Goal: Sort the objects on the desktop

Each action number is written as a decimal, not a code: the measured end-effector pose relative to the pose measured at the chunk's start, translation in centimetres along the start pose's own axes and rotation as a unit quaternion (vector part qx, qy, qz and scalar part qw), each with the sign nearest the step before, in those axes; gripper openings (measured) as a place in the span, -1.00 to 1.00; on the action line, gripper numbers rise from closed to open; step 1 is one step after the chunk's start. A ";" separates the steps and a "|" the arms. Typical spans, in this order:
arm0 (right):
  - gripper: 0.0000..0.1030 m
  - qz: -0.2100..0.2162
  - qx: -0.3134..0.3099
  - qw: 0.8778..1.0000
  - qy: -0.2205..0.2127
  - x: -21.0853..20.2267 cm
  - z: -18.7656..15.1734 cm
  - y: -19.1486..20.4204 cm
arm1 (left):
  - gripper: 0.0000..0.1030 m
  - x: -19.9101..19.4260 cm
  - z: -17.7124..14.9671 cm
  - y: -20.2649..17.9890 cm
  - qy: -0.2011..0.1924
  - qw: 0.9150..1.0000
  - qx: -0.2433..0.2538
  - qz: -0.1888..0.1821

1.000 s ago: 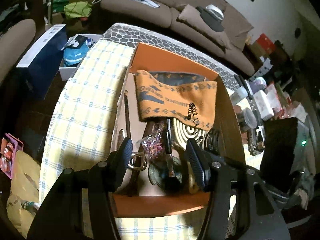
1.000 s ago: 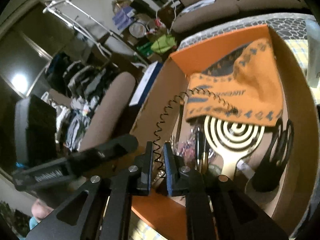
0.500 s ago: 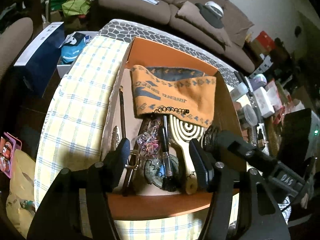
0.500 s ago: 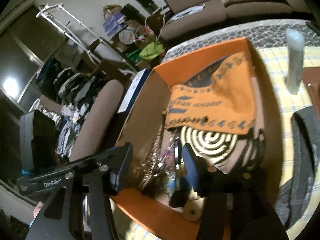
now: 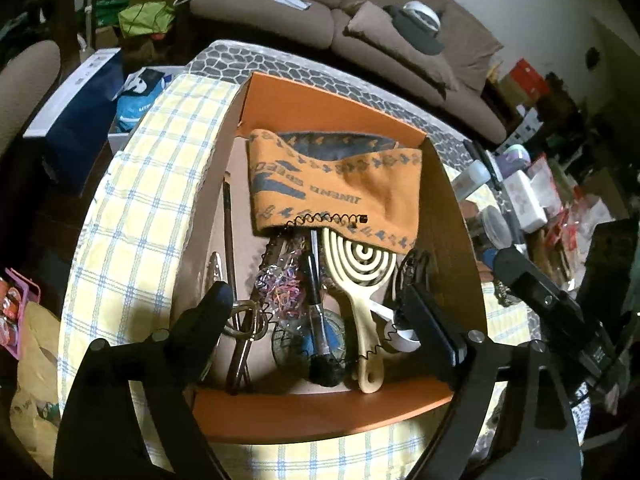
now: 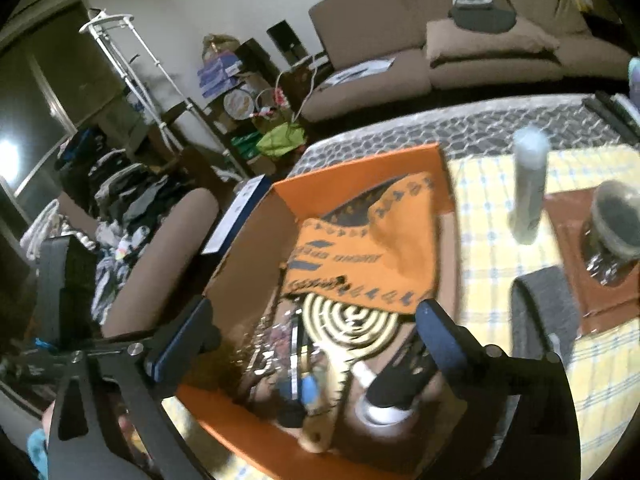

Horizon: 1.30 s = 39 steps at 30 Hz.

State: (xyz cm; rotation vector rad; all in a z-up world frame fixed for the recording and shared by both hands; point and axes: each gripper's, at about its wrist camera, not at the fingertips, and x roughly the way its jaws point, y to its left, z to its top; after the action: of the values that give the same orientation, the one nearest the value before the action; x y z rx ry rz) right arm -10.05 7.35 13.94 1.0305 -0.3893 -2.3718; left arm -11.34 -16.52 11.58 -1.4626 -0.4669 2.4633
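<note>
Lying on cloth [image 5: 336,192] now: coil [image 5: 326,219]

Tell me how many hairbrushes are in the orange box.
1: a cream spiral hairbrush, head tucked under the orange cloth, handle toward the orange box's near wall. Others could hide beneath the cloth.

A brown sofa [image 5: 304,20] is seen along the far wall, with a cushion [image 5: 384,24] laid on its seat and a dark cap-like item, too small to identify, set near it. A bright green bag [image 5: 144,16] is placed on the floor among clutter beside the sofa. A white metal rack [image 6: 132,60] is stood against the wall, and a pile of clothes [image 6: 120,192] is heaped near it.
</note>
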 end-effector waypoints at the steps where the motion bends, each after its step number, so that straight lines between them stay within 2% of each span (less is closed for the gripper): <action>1: 0.99 -0.004 -0.002 1.000 -0.001 -0.1 0.0 -0.2 | 0.69 0.0 0.0 -0.2 -0.003 1.000 0.005 0.006; 4: 0.99 -0.035 -0.015 0.999 -0.009 -0.7 0.1 -0.7 | 0.71 -0.1 0.0 -0.8 -0.011 1.000 0.015 0.017; 5: 0.99 -0.053 -0.025 0.998 -0.011 -0.8 0.0 -0.7 | 0.76 -0.2 0.0 -1.1 -0.014 0.999 0.021 0.023; 6: 0.99 -0.067 -0.034 0.997 -0.012 -0.9 0.1 -0.7 | 0.91 -0.2 0.0 -1.3 -0.018 0.999 0.026 0.029; 10: 0.99 -0.112 -0.063 0.992 -0.016 -1.3 -0.1 -1.0 | 0.94 -0.6 -0.2 -2.3 -0.037 0.998 0.044 0.040; 21: 0.99 -0.144 -0.073 0.987 -0.011 -2.6 -0.5 -3.2 | 0.99 0.1 -1.0 -5.4 -0.049 0.996 0.075 0.030; 29: 0.99 -0.163 -0.054 0.985 -0.021 -5.2 -0.5 -6.1 | 0.99 0.6 -2.3 -10.3 -0.052 0.992 0.112 0.001; 34: 0.99 -0.188 -0.019 0.981 -0.033 -8.0 -0.2 -9.9 | 1.00 1.4 -3.8 -15.0 -0.046 0.988 0.149 -0.011; 39: 0.99 -0.224 0.026 0.973 -0.047 -11.4 -0.2 -14.5 | 1.00 3.4 -5.3 -19.6 -0.022 0.984 0.174 -0.025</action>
State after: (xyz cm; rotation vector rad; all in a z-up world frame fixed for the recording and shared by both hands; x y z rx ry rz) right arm -8.40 25.70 14.02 1.1271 -0.2741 -2.8312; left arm -7.50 3.54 14.09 -1.2402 -0.0710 2.3910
